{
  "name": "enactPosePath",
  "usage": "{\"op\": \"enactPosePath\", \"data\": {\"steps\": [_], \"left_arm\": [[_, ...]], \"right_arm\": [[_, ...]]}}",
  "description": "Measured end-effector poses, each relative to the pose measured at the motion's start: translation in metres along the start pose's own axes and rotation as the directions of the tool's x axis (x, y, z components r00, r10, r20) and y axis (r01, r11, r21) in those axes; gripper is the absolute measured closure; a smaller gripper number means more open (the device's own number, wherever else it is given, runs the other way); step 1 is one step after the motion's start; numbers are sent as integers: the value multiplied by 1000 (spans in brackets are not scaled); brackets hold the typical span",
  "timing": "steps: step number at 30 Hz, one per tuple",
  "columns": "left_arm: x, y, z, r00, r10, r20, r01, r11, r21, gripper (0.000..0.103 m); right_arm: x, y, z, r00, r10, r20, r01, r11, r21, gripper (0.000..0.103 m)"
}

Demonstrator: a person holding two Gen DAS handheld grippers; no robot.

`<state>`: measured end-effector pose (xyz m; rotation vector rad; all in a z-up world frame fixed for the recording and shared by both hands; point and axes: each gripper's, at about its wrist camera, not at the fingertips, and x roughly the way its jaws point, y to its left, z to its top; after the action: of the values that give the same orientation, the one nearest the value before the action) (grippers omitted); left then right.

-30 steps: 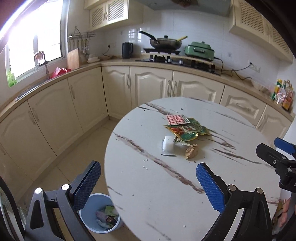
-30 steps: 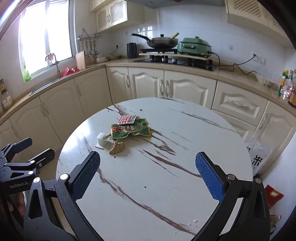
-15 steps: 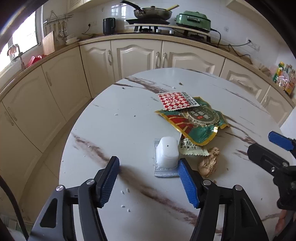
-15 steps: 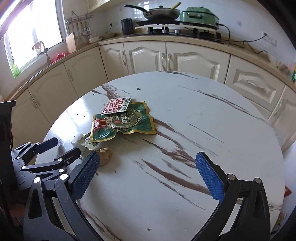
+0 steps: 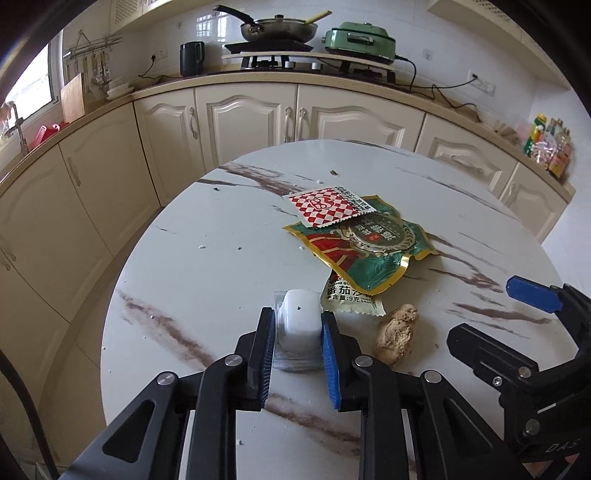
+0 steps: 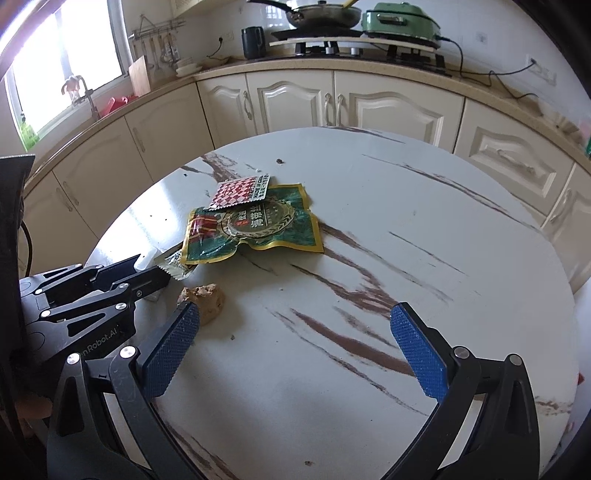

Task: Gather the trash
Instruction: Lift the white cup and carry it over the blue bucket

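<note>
Left gripper (image 5: 297,325), lower centre of the left wrist view, black arms with blue pads: jaws closing, both pads pressed against the sides of a small white plastic cup with clear flat rim (image 5: 298,322) that sits on the round white marble-look table with brown veins (image 5: 207,266). So it is grasping the cup, cup still on the tabletop.

Just right of the cup, a small cream sauce sachet with black print (image 5: 349,297), its top edge tucked under a large green and red foil snack bag with gold border (image 5: 364,245). A red-and-white checkered flat packet (image 5: 327,205) overlaps the upper left of the green bag. A tan lumpy food scrap (image 5: 397,332) lies right of the left gripper's right finger, near it but apart.

Right gripper (image 6: 295,332), bottom of the right wrist view: released, jaws spread wide, nothing between them but bare table. Its left pad tip sits just beside the tan scrap (image 6: 205,297); contact unclear. It also shows at the right edge of the left wrist view.

Same view, trash pile upper left of table centre: green bag (image 6: 255,229), checkered packet (image 6: 240,192). Left gripper (image 6: 147,269) enters from the left edge.

Background: cream kitchen cabinets (image 5: 251,118) under the counter, black frying pan (image 5: 277,29) on stove, green electric cooker (image 5: 360,37), black kettle (image 5: 192,57).
</note>
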<state>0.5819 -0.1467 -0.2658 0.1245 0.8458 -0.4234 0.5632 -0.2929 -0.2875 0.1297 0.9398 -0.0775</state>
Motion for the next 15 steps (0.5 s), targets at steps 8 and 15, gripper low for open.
{"op": "enactPosePath", "data": {"steps": [8, 15], "left_arm": [[-61, 17, -40, 997, 13, 77, -10, 999, -32, 83], [-90, 30, -61, 995, 3, 100, 3, 998, -56, 83]], "right_arm": [[18, 37, 0, 999, 34, -38, -36, 998, -59, 0], [30, 61, 5, 999, -12, -44, 7, 992, -126, 39]]}}
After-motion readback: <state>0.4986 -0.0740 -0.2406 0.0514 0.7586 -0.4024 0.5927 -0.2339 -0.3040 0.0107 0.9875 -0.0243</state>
